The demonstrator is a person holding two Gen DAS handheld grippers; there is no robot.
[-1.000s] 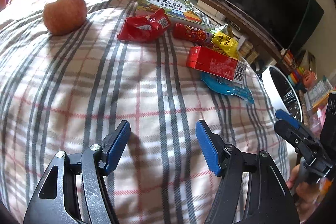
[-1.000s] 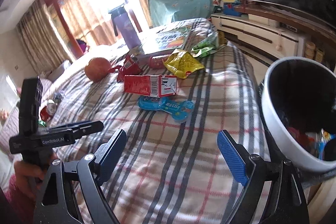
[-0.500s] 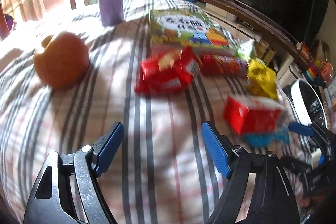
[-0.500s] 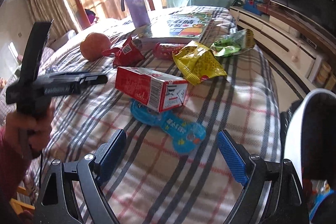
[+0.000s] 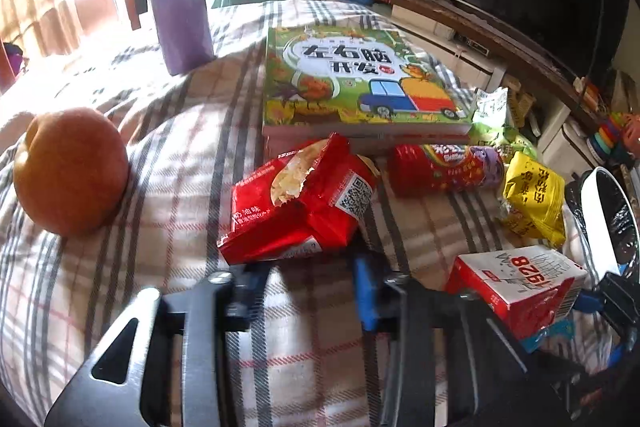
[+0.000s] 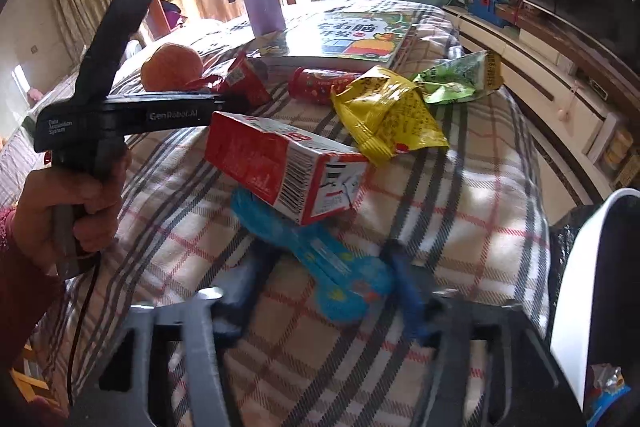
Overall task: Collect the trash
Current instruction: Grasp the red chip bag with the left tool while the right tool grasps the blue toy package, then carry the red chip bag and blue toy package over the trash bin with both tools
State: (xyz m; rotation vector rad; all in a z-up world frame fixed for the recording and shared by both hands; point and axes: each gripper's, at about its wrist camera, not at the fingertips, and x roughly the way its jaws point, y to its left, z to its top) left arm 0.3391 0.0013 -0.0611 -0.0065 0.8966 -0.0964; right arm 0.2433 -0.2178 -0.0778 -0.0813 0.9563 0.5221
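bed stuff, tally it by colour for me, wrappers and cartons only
red: 3, torn red snack bag, red tube-shaped pack, red and white carton
yellow: 1, yellow foil packet
green: 1, green packet
blue: 1, blue bone-shaped wrapper
total: 6

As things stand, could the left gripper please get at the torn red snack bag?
Probably yes: the torn red snack bag lies just ahead of the left gripper, with nothing between them.

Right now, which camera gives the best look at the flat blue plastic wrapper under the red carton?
The right wrist view: the flat blue plastic wrapper lies nearly whole in front, one end tucked under the red-and-white cardboard carton. The left wrist view shows only a blue sliver below the carton.
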